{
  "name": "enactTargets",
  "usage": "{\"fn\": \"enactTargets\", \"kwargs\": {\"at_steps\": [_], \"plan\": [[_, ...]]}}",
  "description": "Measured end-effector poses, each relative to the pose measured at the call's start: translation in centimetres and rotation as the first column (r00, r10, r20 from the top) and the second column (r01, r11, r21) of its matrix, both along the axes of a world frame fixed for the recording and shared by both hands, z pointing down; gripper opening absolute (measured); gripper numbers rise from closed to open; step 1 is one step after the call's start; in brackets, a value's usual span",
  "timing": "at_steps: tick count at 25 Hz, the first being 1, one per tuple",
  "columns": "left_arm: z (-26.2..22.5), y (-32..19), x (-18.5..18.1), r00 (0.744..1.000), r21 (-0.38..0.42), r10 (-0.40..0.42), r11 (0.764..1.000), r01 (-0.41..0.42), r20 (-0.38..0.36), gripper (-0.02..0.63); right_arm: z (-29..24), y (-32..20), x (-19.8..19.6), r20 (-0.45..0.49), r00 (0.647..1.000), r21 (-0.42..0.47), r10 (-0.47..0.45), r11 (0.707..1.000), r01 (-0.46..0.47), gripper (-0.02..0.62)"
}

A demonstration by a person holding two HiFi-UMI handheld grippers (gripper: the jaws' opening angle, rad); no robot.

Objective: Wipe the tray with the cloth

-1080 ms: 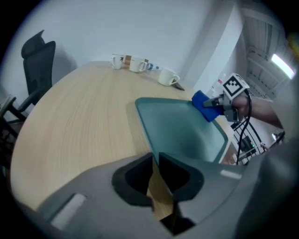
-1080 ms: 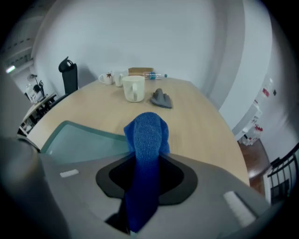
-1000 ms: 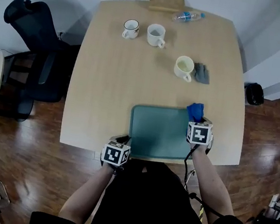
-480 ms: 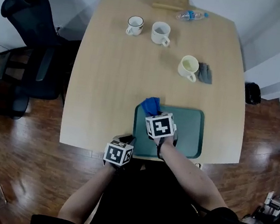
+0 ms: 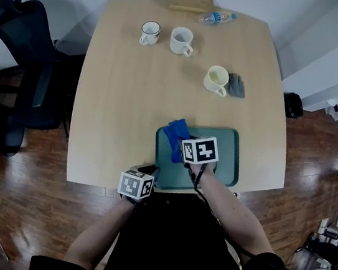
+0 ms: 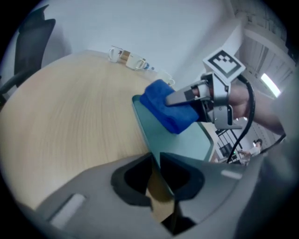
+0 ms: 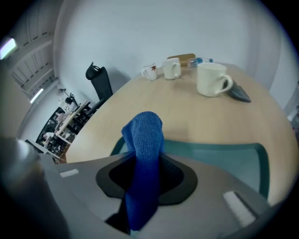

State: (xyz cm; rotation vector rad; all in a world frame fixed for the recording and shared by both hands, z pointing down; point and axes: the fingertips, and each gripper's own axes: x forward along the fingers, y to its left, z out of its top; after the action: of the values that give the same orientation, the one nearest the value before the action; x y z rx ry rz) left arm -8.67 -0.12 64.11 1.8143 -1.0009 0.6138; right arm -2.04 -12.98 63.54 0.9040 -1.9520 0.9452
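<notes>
At the near edge of the wooden table point(image 5: 119, 92), the left gripper point(image 5: 151, 172) has its jaws drawn together at the near-left corner of the green tray point(image 5: 226, 162), apparently pinching the rim to pin the tray down. Just beyond it, the blue cloth point(image 5: 175, 132) sits bunched over the tray's far-left corner, part of it spilling across the rim onto the table. Its tail is clamped between the closed jaws of the right gripper point(image 5: 183, 143), which angles steeply down toward the tray floor. The wipe looks best done by pressing the wad lower so more of the fabric lies flat. It can then be drawn in overlapping passes parallel to the near edge, from this left side toward the tray's right rim. The corners call for a short extra push, since a bunched cloth tends to ride over them. The tray's near rim lies almost on the table's near edge, so strokes pulled toward the person could nudge it off. The left grip should stay firm and the pressure go downward rather than backward. The tray's right half lies bare, with room for a full sweep. Farther right, toward the far edge, a cream mug point(image 5: 216, 80) and a grey rag point(image 5: 237, 85) sit well apart from the tray, clear of any stroke.
</notes>
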Motion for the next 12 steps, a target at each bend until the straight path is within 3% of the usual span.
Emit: {"fn": "enactTargets", "kwargs": {"at_steps": [4, 8, 10, 12], "plan": [[-0.1, -0.1, 0.1, 1.000, -0.003, -0.007, 1.000, 0.007, 0.002, 0.058, -0.1, -0.8, 10.3, -0.050, 0.987, 0.002, 0.151, 0.988, -0.151, 0.115], [0.0, -0.1, 0.5, 1.000, -0.008, -0.024, 1.000, 0.024, 0.011, 0.057, -0.5, -1.0, 20.6, -0.161, 0.947, 0.052, 0.279, 0.960, -0.274, 0.115], [0.0, -0.1, 0.6, 0.998, -0.010, -0.047, 0.999, 0.047, 0.034, 0.055, -0.8, -0.9, 23.5, -0.209, 0.931, 0.079, 0.300, 0.954, -0.290, 0.115], [0.0, -0.4, 0.3, 0.995, -0.003, -0.060, 0.998, 0.061, 0.075, 0.054, -0.7, -0.9, 23.9, -0.213, 0.930, 0.091, 0.300, 0.954, -0.287, 0.117]]}}
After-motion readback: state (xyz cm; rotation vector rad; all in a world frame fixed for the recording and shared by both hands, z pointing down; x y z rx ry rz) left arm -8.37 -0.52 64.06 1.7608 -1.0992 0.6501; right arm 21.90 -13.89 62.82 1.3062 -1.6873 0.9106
